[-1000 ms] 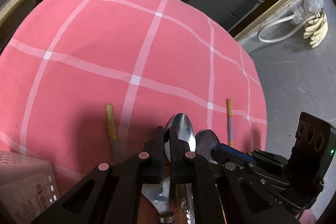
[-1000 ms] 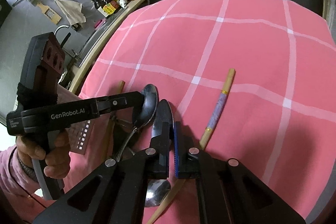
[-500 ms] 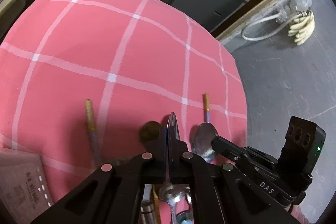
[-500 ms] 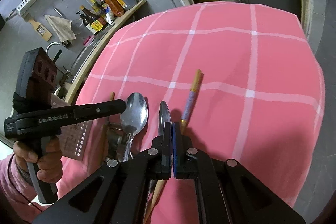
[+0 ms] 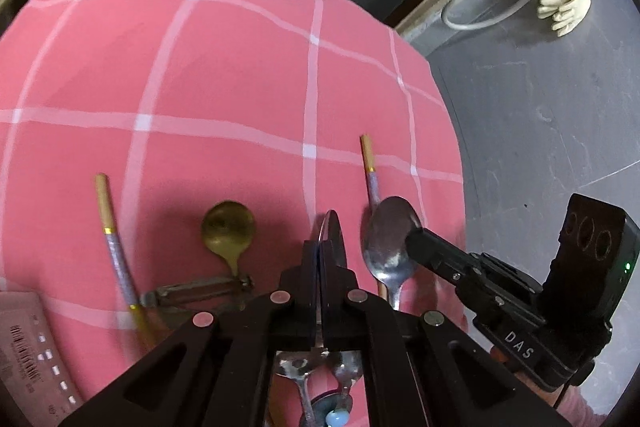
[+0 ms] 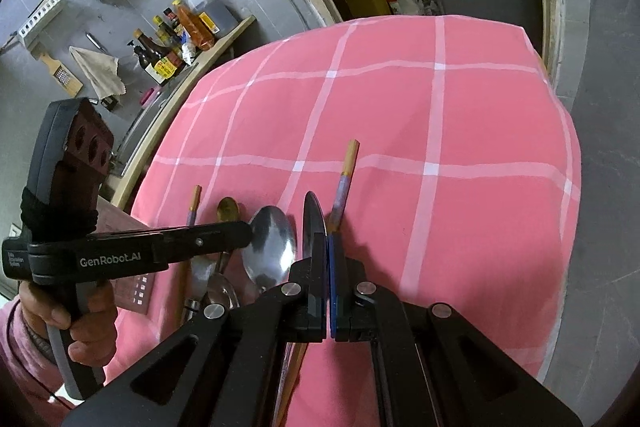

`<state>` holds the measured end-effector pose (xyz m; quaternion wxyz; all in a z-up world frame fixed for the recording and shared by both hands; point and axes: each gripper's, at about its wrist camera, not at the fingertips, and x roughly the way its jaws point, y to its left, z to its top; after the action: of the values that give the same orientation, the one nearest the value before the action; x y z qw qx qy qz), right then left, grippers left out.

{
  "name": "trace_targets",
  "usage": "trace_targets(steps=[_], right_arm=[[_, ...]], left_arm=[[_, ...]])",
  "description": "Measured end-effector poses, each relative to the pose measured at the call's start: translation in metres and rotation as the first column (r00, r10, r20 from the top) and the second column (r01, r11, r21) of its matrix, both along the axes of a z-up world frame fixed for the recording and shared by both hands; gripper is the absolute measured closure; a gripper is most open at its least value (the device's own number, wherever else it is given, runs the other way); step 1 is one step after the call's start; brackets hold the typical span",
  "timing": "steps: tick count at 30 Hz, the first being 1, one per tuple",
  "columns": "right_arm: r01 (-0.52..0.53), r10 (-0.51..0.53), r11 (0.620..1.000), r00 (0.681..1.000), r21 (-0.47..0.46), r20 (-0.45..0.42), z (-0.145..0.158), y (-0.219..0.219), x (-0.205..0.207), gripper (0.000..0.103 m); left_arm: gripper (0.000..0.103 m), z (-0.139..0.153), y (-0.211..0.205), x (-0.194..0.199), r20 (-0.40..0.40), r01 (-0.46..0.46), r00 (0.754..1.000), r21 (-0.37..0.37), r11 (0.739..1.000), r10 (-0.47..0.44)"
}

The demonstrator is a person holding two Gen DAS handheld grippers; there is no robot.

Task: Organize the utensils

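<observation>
Each claw holds a steel spoon above the desk (image 5: 224, 75) with its pink checked cloth. The left claw (image 5: 320, 259) is pinched tight on one spoon (image 5: 334, 231), seen edge-on in its own camera and bowl-up from the right wrist view (image 6: 270, 247). The right claw (image 6: 326, 259) is clamped on a second spoon (image 6: 314, 217), whose bowl shows just beside the first in the left wrist view (image 5: 390, 239).

On the cloth below lie two chopsticks well apart — one to the left (image 5: 112, 243), one to the right (image 5: 370, 167) passing under the right claw's spoon. Between them rests a brass-coloured spoon (image 5: 229, 227), its handle meeting a metal peeler (image 5: 196, 291). A pink basket (image 5: 28, 347) sits at the near left corner.
</observation>
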<state>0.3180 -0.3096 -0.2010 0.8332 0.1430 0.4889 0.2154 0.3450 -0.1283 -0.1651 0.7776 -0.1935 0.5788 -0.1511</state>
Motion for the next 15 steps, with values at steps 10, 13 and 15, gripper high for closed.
trace_targets(steps=[10, 13, 15], right_arm=[[0.023, -0.022, 0.999, 1.000, -0.026, 0.021, 0.007, -0.004, -0.001, 0.102], [0.039, -0.038, 0.999, 0.999, -0.027, 0.031, 0.011, -0.009, -0.004, 0.102], [0.048, -0.047, 0.998, 0.998, -0.030, 0.039, 0.013, -0.011, -0.006, 0.102]], left_arm=[[0.102, -0.002, 0.001, -0.004, 0.022, 0.028, 0.999, -0.003, 1.000, -0.028], [0.102, 0.008, -0.005, -0.009, 0.057, 0.060, 0.997, 0.026, 0.998, -0.061], [0.102, 0.012, -0.010, -0.011, 0.074, 0.067, 0.995, 0.059, 0.996, -0.071]])
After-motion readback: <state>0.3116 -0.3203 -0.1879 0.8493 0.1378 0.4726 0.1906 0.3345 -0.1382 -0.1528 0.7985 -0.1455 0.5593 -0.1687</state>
